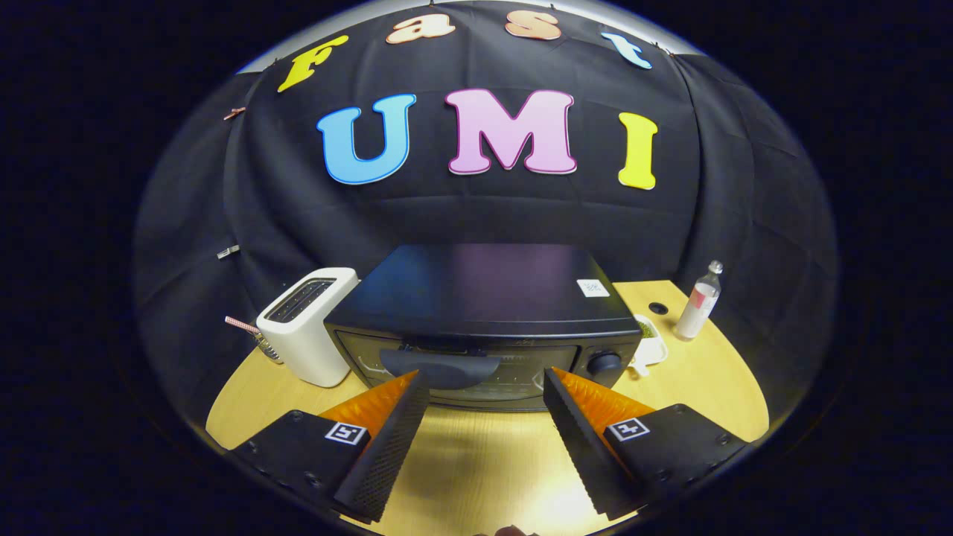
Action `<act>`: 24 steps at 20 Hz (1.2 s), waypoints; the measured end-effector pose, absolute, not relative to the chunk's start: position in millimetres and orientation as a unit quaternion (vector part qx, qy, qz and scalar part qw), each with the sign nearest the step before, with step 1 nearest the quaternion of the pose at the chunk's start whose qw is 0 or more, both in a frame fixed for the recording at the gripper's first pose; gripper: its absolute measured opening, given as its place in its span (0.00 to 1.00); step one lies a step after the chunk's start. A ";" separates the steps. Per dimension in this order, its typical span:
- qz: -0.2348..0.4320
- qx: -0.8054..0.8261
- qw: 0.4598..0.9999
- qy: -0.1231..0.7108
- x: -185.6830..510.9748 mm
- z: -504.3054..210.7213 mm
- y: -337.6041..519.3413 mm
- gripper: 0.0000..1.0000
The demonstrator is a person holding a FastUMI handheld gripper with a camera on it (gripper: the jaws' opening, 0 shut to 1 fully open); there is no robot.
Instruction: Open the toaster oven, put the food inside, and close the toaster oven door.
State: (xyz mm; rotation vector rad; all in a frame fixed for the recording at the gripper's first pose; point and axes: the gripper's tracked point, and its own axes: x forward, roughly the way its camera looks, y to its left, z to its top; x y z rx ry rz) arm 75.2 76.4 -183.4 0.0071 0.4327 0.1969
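Two fingers of your claw (485,391) stand spread wide with nothing between them but bare counter (484,454), so the claw is released and carries nothing. The toaster oven (484,320) sits straight ahead, just beyond the fingertips, with its front turned toward you. Its door (461,372) looks closed flat against the front, and the door handle (441,368) is a dark bar running crosswise along the top of the door, its long axis level and square to the line of your fingers. That handle lies a little toward the left fingertip, not centred in the gap, and the round knob (604,362) sits beyond the right fingertip.

A closed door with an empty claw fits two stages equally: the food may be waiting outside, or it may already be in the oven behind the shut door. The glass is too dark for you to tell what is in there. A small white dish (649,346) with something greenish in it stands just beside the oven's right side; it may be the food, though you cannot be sure at this size.

Also on the counter are a white toaster (307,324) close against the oven's left side and a bottle (698,301) well off to the right.
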 end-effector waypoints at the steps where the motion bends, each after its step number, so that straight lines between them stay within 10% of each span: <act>1: 0.097 0.002 0.974 0.205 72.1 -174.1 68.9 1.00; 24: 0.032 0.007 0.995 0.092 -20.6 -51.2 -32.9 1.00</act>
